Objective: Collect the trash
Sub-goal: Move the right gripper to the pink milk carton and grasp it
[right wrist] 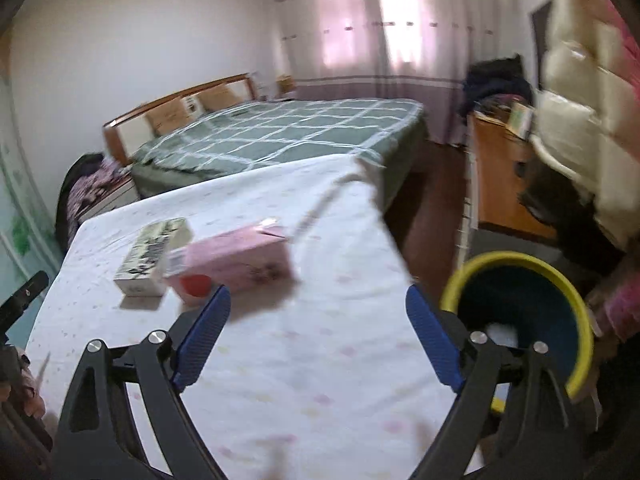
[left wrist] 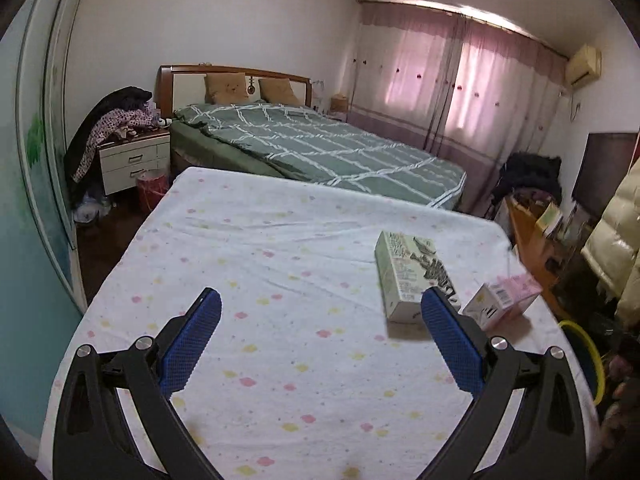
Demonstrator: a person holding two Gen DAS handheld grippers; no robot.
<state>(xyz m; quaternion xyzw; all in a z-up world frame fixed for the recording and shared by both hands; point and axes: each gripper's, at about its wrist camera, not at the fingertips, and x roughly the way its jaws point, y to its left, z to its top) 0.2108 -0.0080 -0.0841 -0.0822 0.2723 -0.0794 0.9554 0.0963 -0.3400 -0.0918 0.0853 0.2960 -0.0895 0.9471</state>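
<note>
Green carton (left wrist: 412, 276) flat, long axis receding; pink carton (left wrist: 502, 300) beside; both tongs released.

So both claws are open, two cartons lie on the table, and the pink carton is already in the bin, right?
Not quite. The pink carton is not in the bin; it lies on the table beside the green carton, as the right wrist view shows. The rest holds: left claw and right claw are both open, holding nothing.
</note>
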